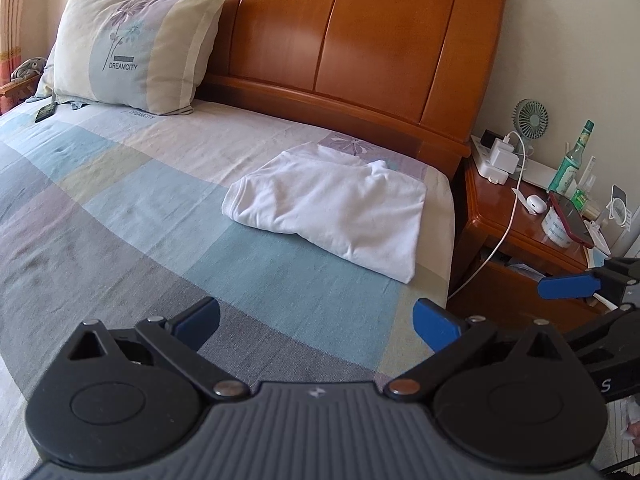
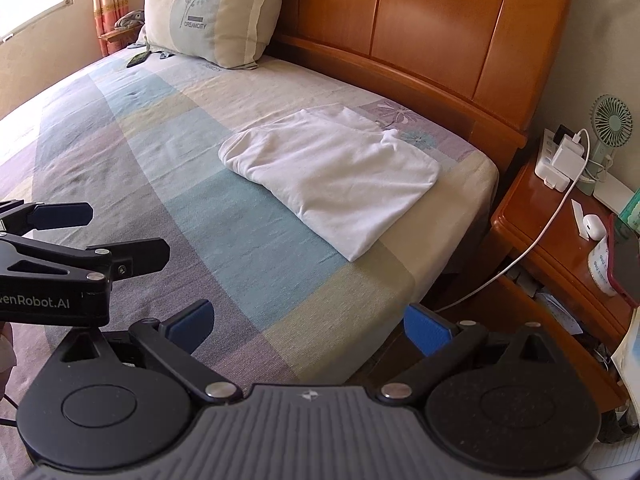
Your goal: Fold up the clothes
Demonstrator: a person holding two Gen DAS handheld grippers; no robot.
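Your left tongs [image 1: 316, 322] and right tongs [image 2: 306, 322] both hang wide and empty, well short of the folded white cotton garment [image 1: 328, 204] on the checked bedsheet [image 1: 120, 208]; it looks light and limp, so pinch a doubled edge.

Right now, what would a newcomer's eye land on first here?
The folded white shirt lying near the bed's right edge, bright against the checked bedsheet. Behind it rises the glossy wooden headboard, with a pillow propped at its left. Both tools, left tool and right tool, hang open, empty.
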